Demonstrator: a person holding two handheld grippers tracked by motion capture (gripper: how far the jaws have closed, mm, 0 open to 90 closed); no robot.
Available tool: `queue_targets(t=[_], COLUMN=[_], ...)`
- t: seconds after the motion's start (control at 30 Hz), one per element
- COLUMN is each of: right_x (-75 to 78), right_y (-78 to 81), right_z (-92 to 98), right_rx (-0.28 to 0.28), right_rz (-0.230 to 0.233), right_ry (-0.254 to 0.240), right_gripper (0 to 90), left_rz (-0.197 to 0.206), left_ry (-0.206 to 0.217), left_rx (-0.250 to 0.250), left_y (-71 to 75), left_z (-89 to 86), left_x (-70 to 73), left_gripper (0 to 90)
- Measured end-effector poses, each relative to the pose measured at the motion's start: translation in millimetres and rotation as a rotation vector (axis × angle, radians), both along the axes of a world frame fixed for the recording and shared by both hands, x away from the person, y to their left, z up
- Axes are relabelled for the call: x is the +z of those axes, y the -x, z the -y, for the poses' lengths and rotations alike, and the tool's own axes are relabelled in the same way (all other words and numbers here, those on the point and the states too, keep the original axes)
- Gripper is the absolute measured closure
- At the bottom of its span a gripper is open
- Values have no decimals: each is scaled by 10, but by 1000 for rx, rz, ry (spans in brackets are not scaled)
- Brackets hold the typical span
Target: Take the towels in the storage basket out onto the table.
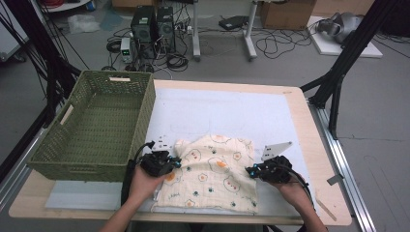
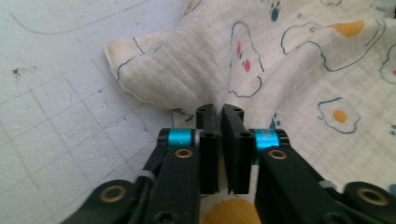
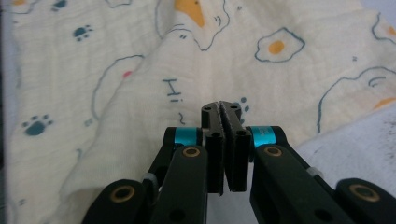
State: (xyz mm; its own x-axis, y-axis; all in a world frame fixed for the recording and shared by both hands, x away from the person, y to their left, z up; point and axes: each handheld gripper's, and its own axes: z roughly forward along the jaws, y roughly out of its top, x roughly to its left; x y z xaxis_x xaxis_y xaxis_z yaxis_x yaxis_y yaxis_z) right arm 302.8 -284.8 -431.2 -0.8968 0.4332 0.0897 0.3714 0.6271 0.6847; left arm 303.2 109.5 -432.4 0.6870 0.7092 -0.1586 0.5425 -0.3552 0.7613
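Lying spread between the two tongs on the white mat (image 1: 227,113), the printed cloth (image 1: 212,174) is pinched at its left edge by the closed left gripper (image 1: 177,163) and at its right edge by the closed right gripper (image 1: 249,170), its fold axis running left to right.

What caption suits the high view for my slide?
Two hand-held grippers meet opposite edges of an egg-print cloth beside a green basket.

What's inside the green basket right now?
The green basket looks empty: the high view shows its bare woven floor. The strip behind its near wall is hidden. The printed cloth lies on the white mat beside it.
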Motion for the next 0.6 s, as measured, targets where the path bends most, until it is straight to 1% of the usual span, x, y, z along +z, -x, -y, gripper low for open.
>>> queue_targets(t=[0.03, 0.1, 0.13, 0.17, 0.23, 0.3, 0.33, 0.4, 0.43, 0.47, 0.53, 0.57, 0.6], right_x=[17, 65, 93, 119, 162, 179, 179, 168, 156, 138, 97, 68, 38], right_y=[4, -25, -54, -93, -186, -286, -341, -441, -484, -528, -595, -626, -652], right_z=[12, 40, 56, 72, 95, 105, 110, 111, 106, 101, 86, 79, 70], right_rx=[-6, -25, -37, -51, -78, -106, -119, -145, -158, -168, -186, -191, -196], right_rz=[4, 14, 18, 27, 30, 40, 38, 38, 32, 31, 27, 18, 12], right_ry=[-10, -30, -40, -47, -57, -48, -53, -50, -49, -45, -42, -39, -31], right_gripper=[818, 780, 763, 738, 723, 705, 695, 674, 661, 652, 639, 630, 624], left_rz=[12, 24, 31, 48, 92, 127, 140, 158, 164, 157, 150, 130, 117], left_ry=[23, 57, 51, 54, 61, 58, 68, 62, 64, 65, 47, 39, 20], left_rx=[3, 10, 5, 14, 37, 71, 90, 119, 133, 148, 172, 180, 190], left_y=[-2, -23, -46, -66, -125, -209, -248, -334, -373, -415, -491, -526, -557], left_z=[-5, 7, 19, 35, 47, 63, 69, 93, 104, 120, 158, 175, 194], left_x=[26, 79, 114, 152, 228, 302, 328, 360, 355, 341, 281, 239, 198], left_gripper=[737, 721, 721, 721, 734, 750, 758, 774, 775, 775, 775, 774, 775])
